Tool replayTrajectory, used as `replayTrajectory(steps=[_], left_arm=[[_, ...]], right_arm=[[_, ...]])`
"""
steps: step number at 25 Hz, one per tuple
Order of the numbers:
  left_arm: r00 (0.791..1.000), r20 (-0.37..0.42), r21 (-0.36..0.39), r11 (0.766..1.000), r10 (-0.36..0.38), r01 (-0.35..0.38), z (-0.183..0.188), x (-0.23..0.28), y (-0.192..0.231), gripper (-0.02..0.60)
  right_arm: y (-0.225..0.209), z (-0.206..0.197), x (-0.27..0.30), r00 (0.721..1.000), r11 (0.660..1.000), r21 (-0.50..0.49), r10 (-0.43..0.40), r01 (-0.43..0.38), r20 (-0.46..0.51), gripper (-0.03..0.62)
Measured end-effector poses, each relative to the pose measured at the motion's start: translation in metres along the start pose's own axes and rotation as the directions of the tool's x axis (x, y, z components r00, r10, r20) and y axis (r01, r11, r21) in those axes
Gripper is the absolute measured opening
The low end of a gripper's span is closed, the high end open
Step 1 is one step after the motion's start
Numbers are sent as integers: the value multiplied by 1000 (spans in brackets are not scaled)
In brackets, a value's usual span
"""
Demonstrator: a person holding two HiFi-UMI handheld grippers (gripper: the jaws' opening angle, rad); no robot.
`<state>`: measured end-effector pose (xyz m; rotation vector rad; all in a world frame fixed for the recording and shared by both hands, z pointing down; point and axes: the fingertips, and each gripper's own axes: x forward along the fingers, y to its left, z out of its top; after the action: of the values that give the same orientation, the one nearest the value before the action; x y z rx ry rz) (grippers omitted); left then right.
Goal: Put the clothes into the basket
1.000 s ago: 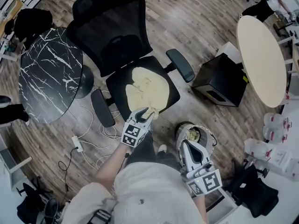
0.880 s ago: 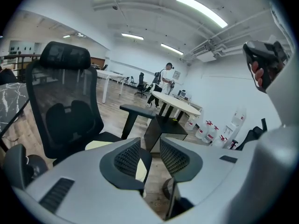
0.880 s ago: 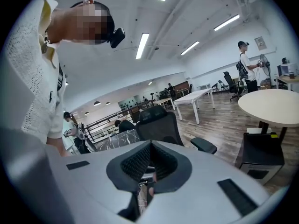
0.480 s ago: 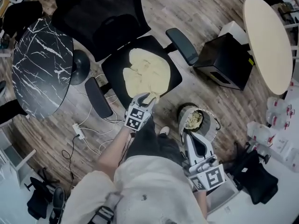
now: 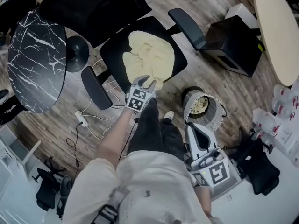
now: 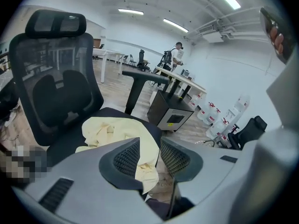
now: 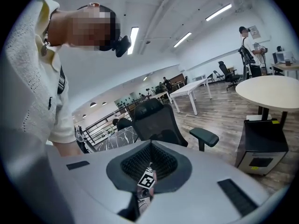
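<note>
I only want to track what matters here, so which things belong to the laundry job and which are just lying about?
Job: yellow garment on the office chair seat; basket, with cloth already inside.

Lying about: marble table; black box; round pale table; power strip with cables.

Left gripper (image 5: 146,80) parted, right gripper (image 5: 191,125) closed.

Pale yellow garment (image 5: 150,59); black chair (image 5: 111,59); black table (image 5: 35,59), white marble veins; grey-brown wood-grain floor (image 5: 233,88).
</note>
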<state>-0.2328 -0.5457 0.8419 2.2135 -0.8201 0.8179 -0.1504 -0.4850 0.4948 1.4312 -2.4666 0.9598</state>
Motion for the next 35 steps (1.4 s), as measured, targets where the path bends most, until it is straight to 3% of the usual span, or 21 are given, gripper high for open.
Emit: replayTrajectory(steps=[13, 21, 25, 28, 31, 35], left_arm=[[987, -159, -13, 999, 34, -37, -60, 63, 39, 172], [953, -294, -15, 997, 67, -75, -112, 95, 68, 213], [943, -325, 9, 997, 77, -78, -127, 104, 75, 243], [933, -339, 5, 992, 118, -124, -138, 109, 79, 259], [924, -355, -15, 988, 138, -153, -147, 114, 82, 266], [923, -364, -113, 977, 127, -179, -157, 123, 84, 278]], right_arm=[[-44, -30, 27, 999, 996, 85, -19, 21, -26, 11], [-62, -63, 32, 996, 990, 130, -39, 48, -75, 10], [-66, -77, 33, 995, 987, 149, -53, 66, -88, 10], [-70, -86, 31, 994, 984, 160, -61, 75, -94, 11], [-72, -93, 32, 993, 983, 166, -62, 79, -100, 10], [-71, -100, 31, 992, 981, 174, -72, 90, -109, 10]])
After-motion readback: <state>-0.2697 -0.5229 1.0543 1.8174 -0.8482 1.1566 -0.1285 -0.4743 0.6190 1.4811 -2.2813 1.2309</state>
